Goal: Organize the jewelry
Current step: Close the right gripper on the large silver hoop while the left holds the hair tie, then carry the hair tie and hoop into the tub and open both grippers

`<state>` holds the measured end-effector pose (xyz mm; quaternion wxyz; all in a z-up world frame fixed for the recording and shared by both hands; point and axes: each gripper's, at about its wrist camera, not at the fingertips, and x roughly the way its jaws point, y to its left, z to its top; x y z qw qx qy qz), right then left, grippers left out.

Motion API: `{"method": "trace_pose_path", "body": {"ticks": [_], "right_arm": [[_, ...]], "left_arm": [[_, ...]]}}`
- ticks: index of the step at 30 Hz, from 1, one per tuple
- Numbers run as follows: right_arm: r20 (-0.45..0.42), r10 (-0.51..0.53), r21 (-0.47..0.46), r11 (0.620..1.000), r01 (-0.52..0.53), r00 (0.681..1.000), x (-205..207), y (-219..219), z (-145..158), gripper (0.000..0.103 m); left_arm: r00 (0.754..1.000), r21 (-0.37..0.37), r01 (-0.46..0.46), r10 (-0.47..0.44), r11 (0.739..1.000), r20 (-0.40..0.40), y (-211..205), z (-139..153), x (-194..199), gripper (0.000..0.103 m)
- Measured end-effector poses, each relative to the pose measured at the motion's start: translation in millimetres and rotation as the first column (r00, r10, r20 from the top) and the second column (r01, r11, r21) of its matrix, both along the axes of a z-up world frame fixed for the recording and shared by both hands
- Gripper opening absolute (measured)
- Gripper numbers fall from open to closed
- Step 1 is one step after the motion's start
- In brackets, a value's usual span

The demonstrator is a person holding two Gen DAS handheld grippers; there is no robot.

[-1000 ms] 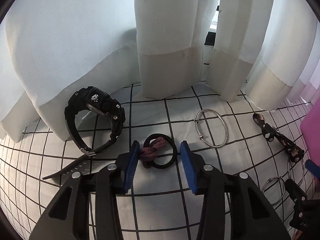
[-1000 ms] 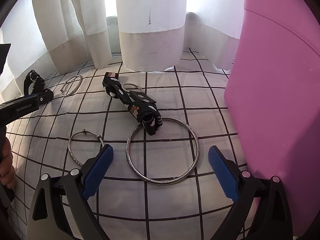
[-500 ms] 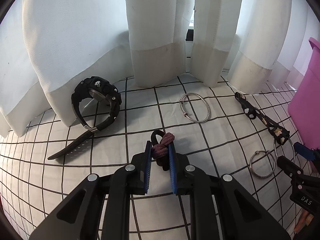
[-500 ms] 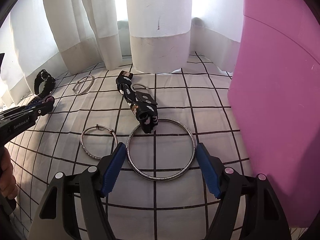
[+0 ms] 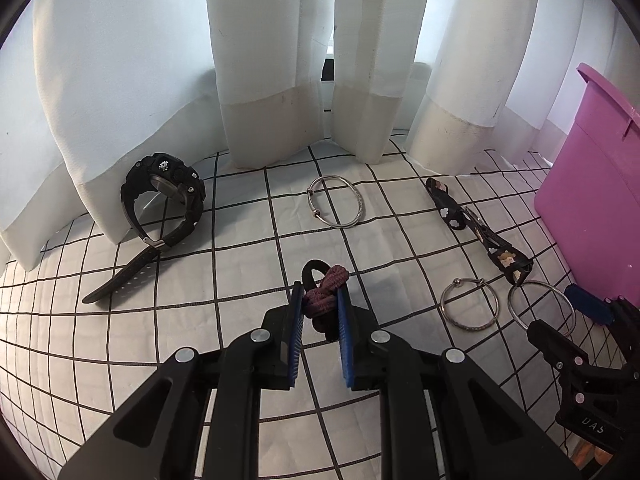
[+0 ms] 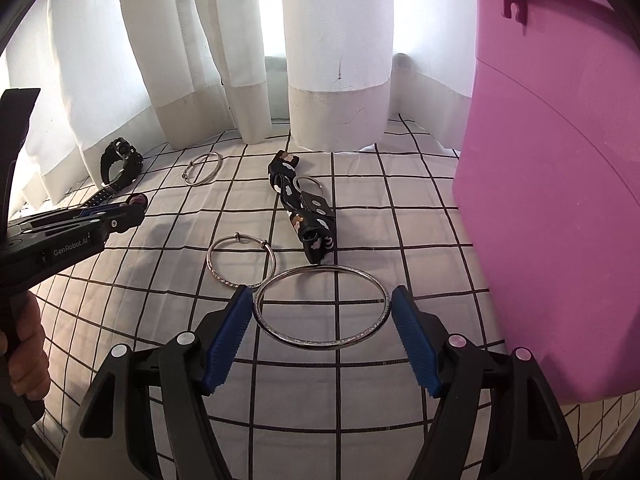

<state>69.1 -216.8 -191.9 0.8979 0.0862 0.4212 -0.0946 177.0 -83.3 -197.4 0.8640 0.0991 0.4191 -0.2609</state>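
1. The curtain (image 5: 276,60) hangs behind everything, its hem resting on the gridded sheet (image 5: 240,240) well beyond the bin.
2. The pink bin (image 6: 560,184) stands on the sheet and serves as the landmark; every piece of jewelry lies to its left.
3. The right gripper (image 6: 320,332) sits just left of the bin, low over the sheet, its jaws spread wide on either side of the large bangle (image 6: 322,306) without clearly touching it.
4. The left gripper (image 5: 319,312) is farther left of the bin, clamped on the hair tie (image 5: 324,294), a maroon knot on a black loop that pokes out past the blue pads (image 5: 296,320).
5. The watch (image 5: 164,200) lies farthest from the bin, against the curtain hem, its strap trailing over the sheet.
6. The patterned strap (image 6: 306,210) lies nearest the bin's left side, just beyond the large bangle; its near end seems to touch the bangle's far rim, and a small ring (image 6: 308,184) rests on it.
7. The beaded bangle (image 6: 240,256) lies flat just left of the large bangle.
8. The far bangle (image 5: 336,202) lies between the watch and the strap, well apart from the bin.
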Motion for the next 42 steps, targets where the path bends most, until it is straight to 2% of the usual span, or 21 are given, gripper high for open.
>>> {"method": "trace_pose_path", "body": {"ticks": [8, 15, 23, 35, 42], "right_arm": [[0.022, 0.009, -0.004, 1.000, -0.009, 1.000, -5.0, 2.9, 23.8, 0.068], [0.000, 0.012, -0.007, 1.000, -0.012, 1.000, -1.3, 5.5, 27.5, 0.068], [-0.012, 0.037, -0.003, 0.999, -0.037, 0.999, 4.4, 14.6, 49.9, 0.068], [0.055, 0.053, -0.028, 0.998, -0.052, 0.997, 3.3, 29.2, 127.2, 0.068], [0.134, 0.027, -0.059, 0.998, -0.019, 0.991, -10.8, 26.8, 184.7, 0.068]], "left_arm": [[1.000, -0.012, 0.014, -0.014, 1.000, -0.002, -3.4, 8.1, -6.0, 0.016], [1.000, -0.022, 0.022, -0.022, 1.000, -0.002, 1.2, 21.3, -11.1, 0.016], [1.000, -0.029, 0.017, -0.018, 0.999, -0.014, 9.3, 42.0, -16.4, 0.016], [0.999, -0.065, 0.040, -0.040, 0.997, 0.013, 25.0, 96.9, -15.7, 0.016], [0.993, -0.104, 0.093, -0.085, 0.990, 0.079, 21.5, 142.8, -26.0, 0.016]]}}
